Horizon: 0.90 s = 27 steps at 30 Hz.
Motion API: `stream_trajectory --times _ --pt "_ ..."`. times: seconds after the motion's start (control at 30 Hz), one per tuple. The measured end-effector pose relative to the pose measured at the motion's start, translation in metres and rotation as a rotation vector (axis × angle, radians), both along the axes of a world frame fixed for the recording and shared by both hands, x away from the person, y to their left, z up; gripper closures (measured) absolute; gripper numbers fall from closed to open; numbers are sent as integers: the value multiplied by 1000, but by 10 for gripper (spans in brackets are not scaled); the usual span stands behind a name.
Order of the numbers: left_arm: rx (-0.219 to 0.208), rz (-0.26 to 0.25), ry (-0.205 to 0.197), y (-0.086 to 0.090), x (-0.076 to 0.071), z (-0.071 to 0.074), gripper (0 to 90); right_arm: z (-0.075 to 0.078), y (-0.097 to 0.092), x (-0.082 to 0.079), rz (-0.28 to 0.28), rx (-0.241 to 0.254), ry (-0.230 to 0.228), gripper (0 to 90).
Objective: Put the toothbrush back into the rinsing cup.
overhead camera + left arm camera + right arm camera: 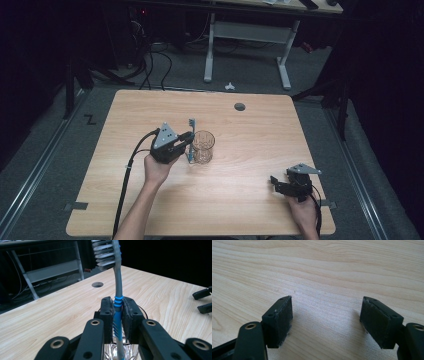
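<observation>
Black jaws of the left tool (117, 315) fill the bottom of the left gripper view, pressed together on the handle of a toothbrush (117, 290). They pinch it at its blue ribbed grip, just below a pair of blue rings. The toothbrush stands nearly upright between the jaws: its grey neck rises above them and its white and grey bristles face left at the top of that view, while its lower end reaches down into a clear patterned glass (120, 351) right under the jaws.

From the high view, the left tool (187, 140) sits near the middle of the wooden bench (240, 200), held in the person's left hand (157, 167), and the glass (203, 147) stands just to its right with the toothbrush (191, 137) at the glass's left rim. A round hole (240, 106) lies in the bench farther back.

The right tool (274, 182) hangs low over the bench near its front right corner, well apart from the glass, held in the right hand (302, 210). In the right gripper view its jaws stand spread wide with bare wood (324, 277) between them.
</observation>
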State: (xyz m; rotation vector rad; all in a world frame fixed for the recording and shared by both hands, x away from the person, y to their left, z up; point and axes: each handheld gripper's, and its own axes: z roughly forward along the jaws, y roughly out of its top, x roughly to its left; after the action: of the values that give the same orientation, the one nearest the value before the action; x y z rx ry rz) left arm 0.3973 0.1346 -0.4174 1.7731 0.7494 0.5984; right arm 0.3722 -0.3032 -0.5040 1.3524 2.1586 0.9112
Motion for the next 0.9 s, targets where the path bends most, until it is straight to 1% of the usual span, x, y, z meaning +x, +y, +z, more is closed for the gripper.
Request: stream_trajectory --times 0.33,0.63,0.73,0.83,0.9 --pt "2 4 -4 1 -2 -8 797 0 0 0 0 0 0 265" --pt "-9 12 11 1 -2 -16 795 0 0 0 0 0 0 265" --pt "-10 14 10 2 -3 -17 795 0 0 0 0 0 0 265" --pt "-3 16 7 2 -3 -18 795 0 0 0 0 0 0 265" --pt "9 20 7 1 -4 -19 796 0 0 0 0 0 0 265"
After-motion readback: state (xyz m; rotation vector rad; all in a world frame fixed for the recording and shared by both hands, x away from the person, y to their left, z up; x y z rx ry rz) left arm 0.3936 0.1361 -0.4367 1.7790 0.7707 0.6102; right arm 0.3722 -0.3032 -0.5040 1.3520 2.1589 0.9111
